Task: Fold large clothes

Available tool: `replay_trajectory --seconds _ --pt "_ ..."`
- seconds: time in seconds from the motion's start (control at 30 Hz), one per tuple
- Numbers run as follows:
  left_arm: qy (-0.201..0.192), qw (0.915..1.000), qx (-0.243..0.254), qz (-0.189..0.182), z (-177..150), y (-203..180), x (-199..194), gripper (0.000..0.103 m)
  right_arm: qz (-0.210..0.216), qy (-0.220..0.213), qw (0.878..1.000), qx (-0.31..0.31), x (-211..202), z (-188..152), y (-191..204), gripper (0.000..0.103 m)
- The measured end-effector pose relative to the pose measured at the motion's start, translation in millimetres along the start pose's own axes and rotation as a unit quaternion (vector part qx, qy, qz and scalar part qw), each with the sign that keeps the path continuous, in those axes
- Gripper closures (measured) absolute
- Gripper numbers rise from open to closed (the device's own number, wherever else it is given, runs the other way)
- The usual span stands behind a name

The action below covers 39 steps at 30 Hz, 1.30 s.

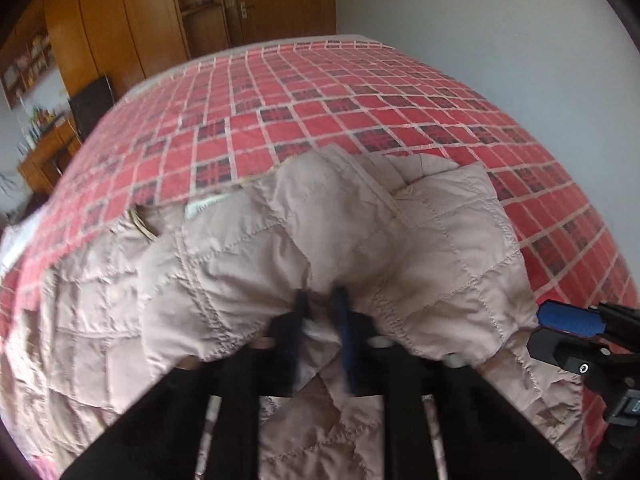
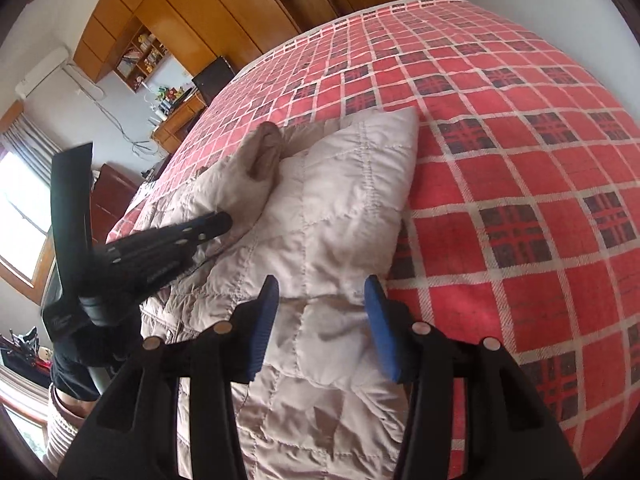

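A beige quilted jacket [image 1: 248, 248] lies spread on a bed with a red plaid cover [image 1: 320, 92]. My left gripper [image 1: 322, 304] is shut on a bunched fold of the jacket, lifting it over the rest of the garment. In the right wrist view the same jacket [image 2: 340, 208] lies folded into a long strip, with a brown-lined sleeve end [image 2: 266, 148] sticking up. My right gripper [image 2: 322, 300] is open just above the jacket, blue pads apart with nothing between them. The left gripper [image 2: 216, 226] shows at the left there, its fingertips buried in fabric.
The bed cover [image 2: 520, 160] stretches bare to the right and far side. Wooden wardrobes [image 1: 132, 12] and a door stand behind the bed. A desk with a dark monitor [image 2: 212, 80] and shelves sits at the left. A window [image 2: 16, 208] is at far left.
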<state>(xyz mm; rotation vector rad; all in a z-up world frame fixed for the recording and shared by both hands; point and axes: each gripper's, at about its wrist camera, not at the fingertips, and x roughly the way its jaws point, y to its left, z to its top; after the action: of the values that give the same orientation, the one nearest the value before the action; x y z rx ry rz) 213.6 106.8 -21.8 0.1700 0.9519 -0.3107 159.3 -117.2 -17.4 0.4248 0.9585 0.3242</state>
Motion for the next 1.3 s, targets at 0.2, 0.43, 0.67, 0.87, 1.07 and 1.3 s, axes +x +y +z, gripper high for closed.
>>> replay_trajectory --seconds 0.2,0.43,0.67,0.87,1.07,1.3 --pt "-0.074 0.9936 -0.067 -0.054 -12 41 -43 0.101 0.001 -0.006 1.000 0.007 -1 1 -5 0.058" --pt "-0.157 0.9718 -0.167 -0.055 -47 131 -107 0.101 0.014 -0.014 1.000 -0.017 -1 1 7 0.058" --pt "-0.128 0.9595 -0.242 -0.066 -92 206 -94 0.100 0.004 0.005 1.000 -0.029 15 -6 19 0.057" --pt "-0.113 0.9289 -0.318 -0.152 -122 242 -65 0.098 -0.010 0.020 0.999 -0.033 27 -7 17 0.059" --pt "-0.146 0.9193 -0.353 -0.094 -139 262 -109 0.095 -0.011 0.024 0.999 -0.028 30 -6 15 0.059" --pt "-0.147 0.9461 -0.280 -0.069 -99 236 -129 0.075 -0.029 0.028 0.998 -0.049 21 3 45 0.057"
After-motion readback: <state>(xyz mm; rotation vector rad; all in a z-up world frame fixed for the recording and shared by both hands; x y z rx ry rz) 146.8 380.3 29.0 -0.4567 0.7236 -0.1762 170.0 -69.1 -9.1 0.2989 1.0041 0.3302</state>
